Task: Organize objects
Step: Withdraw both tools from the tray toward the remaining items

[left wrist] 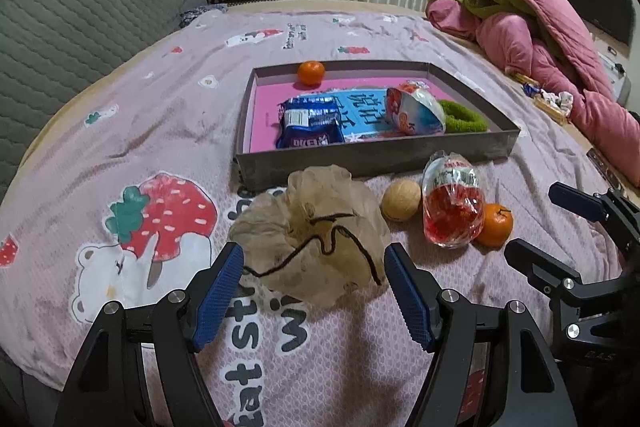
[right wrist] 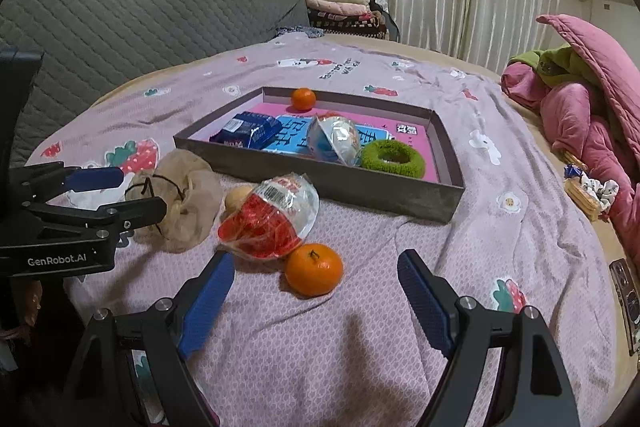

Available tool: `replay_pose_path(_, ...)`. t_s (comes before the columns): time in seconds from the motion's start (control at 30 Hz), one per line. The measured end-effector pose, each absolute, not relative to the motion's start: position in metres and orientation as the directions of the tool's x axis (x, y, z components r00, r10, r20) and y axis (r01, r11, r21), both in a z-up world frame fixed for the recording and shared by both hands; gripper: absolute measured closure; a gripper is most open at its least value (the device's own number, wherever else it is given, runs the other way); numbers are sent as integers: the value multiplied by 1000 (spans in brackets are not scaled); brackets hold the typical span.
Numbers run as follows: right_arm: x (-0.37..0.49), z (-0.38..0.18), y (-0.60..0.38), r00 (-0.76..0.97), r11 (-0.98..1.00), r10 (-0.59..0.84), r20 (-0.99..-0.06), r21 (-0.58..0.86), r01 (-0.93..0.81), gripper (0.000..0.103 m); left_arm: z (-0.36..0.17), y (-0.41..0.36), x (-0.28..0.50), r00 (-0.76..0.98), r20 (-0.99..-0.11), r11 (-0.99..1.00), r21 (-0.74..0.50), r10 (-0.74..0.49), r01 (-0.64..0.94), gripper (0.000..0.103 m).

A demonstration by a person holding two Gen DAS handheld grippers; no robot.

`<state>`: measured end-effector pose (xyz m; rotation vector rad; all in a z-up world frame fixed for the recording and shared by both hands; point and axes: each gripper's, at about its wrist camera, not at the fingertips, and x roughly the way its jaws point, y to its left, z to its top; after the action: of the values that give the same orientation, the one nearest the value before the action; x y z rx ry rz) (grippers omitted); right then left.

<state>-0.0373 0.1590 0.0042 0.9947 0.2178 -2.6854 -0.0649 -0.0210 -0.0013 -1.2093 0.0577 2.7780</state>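
Beige pouch [left wrist: 308, 231] sits between my left gripper [left wrist: 314, 283]'s spread fingers for grasping; right gripper [right wrist: 316, 291]'s fingers also apart.

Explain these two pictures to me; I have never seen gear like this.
No robot here: a person holds a two-finger tool in each hand, each with a fisheye camera looking along its blue fingers. One picture comes from the left hand-held gripper, the other from the right hand-held gripper. Both are open and hold nothing. On the bedspread lie a beige mesh pouch, a tan ball, a red snack packet and a mandarin. The grey tray behind already holds snacks, another mandarin and a green ring.
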Motion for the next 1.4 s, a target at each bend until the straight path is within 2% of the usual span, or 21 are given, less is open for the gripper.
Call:
replay_pose_path(0.5,-45,-8,162,-691,-958,-172,-702,-43,282,20,-16,-23,-75,-639,-765,-995,-25,84,-101,29)
replay_pose_path(1.0,-55,-18,154,-680,-953,-117,-724,-111,282,20,-25,-27,-89,-624,-776,-995,-55,95,-83,29)
replay_pose_path(1.4,-62,-27,143,-673,-936,-93,-733,-165,309,40,-28,-22,-92,-620,-779,-995,-46,92,-90,29)
